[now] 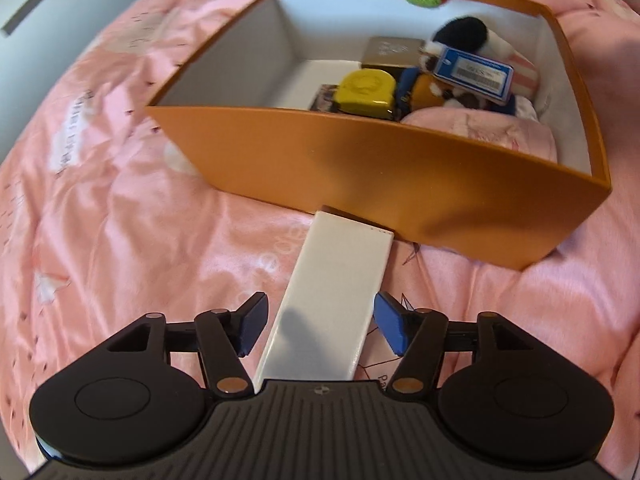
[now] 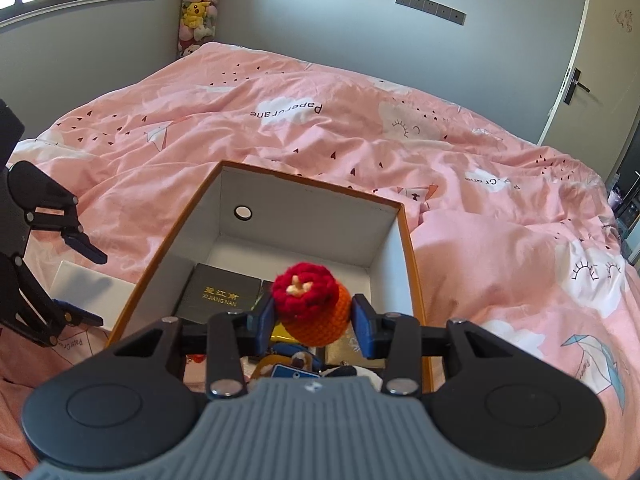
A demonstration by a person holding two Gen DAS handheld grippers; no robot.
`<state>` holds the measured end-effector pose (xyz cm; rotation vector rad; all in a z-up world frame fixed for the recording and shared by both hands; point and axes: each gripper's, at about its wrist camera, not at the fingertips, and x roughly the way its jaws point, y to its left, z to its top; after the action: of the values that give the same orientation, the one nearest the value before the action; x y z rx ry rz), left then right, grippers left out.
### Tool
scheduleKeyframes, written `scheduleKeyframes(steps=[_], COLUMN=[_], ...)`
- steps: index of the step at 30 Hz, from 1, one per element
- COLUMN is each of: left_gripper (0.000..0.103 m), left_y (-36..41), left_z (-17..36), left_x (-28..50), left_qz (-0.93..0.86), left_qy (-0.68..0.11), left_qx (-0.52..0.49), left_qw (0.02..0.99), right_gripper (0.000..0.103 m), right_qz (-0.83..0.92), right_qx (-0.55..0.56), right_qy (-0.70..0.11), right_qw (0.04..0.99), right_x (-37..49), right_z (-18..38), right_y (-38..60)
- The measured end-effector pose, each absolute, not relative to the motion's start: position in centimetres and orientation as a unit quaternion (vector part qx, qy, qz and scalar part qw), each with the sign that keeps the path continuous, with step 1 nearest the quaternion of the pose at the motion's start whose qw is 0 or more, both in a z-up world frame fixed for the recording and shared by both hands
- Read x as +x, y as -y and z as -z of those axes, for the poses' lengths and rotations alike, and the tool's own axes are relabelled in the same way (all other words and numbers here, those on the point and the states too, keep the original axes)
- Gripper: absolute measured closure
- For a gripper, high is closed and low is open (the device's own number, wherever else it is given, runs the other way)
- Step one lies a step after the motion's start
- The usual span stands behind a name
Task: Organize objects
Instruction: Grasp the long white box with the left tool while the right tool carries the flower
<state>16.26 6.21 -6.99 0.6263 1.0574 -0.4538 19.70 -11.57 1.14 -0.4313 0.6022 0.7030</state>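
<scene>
Holding a crocheted toy [image 2: 310,308] over the orange box [image 1: 360,168], your right gripper [image 2: 313,320] nears the drop. Several items already lie inside. Your left gripper [image 1: 316,326] straddles, jaws wide, the white case [image 1: 332,300] on the bedspread [image 1: 120,220] against the box's outer wall.

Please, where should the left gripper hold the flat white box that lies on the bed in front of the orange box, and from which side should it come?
Hold the white box across its narrow width, on the two long edges near its near end. It lies flat on the blanket, its far end against the orange box, so come from the near side; the left gripper is already open astride it.
</scene>
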Motion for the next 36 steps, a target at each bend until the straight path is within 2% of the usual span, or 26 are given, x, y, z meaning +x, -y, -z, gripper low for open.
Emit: scheduleKeyframes(steps=[4,6,11,18,24,36], left_gripper=[0.026,0.021,0.021,0.024,0.033,0.034], left_y=[-6.0,-6.0,-5.9,-5.9,-4.9,-6.2], left_z=[8.5,9.1,10.0,11.4,12.2,9.0], left_x=[17.5,17.9,19.9,21.3,20.2,17.1], left_qz=[0.273,0.293,0.305,0.316,0.299,0.228], left_qy=[-0.519,-0.524,-0.547,-0.581,-0.572,-0.535], left_qx=[0.307,0.318,0.338,0.331,0.356,0.339], left_qw=[0.75,0.734,0.703,0.673,0.676,0.74], right_gripper=[0.06,0.06,0.06,0.06,0.06,0.06], right_qz=[-0.336,-0.334,-0.335,-0.339,-0.334,-0.339], right_qx=[-0.199,-0.198,-0.19,-0.189,-0.186,-0.182], right_qy=[-0.301,-0.304,-0.312,-0.318,-0.325,-0.308], right_qw=[0.87,0.87,0.868,0.865,0.865,0.87], right_x=[20.9,21.3,22.1,23.0,23.4,21.5], right_z=[-0.6,-0.4,0.2,1.1,1.7,0.7], right_y=[11.8,12.0,12.3,12.3,12.4,12.7])
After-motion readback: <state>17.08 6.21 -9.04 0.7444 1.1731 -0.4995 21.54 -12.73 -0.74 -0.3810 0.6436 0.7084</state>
